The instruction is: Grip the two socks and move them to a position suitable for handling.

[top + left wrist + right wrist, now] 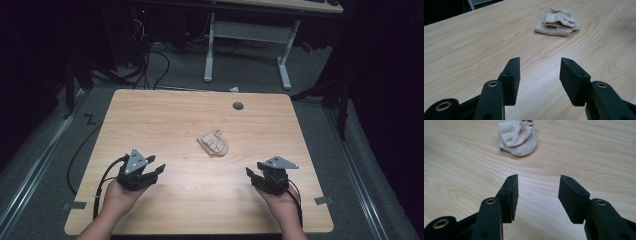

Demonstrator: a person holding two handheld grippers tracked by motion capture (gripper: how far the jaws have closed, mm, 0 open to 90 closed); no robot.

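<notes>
A small crumpled beige cloth (213, 143) lies near the middle of the light wooden table (165, 115). My left gripper (159, 169) rests at the front left, open, with nothing between its jaws. The cloth (558, 22) lies ahead of it and to the right, well apart. My right gripper (250, 174) rests at the front right, also open and holding nothing. From it the cloth (518, 137) sits ahead and slightly left, out of reach of the pads (571, 197).
A round grey cable cap (238, 106) is set into the table near its far edge. Beyond the table stand a white desk frame (248, 35) and tangled cables (145, 60) on the dark floor. Tape tabs mark the table's front corners.
</notes>
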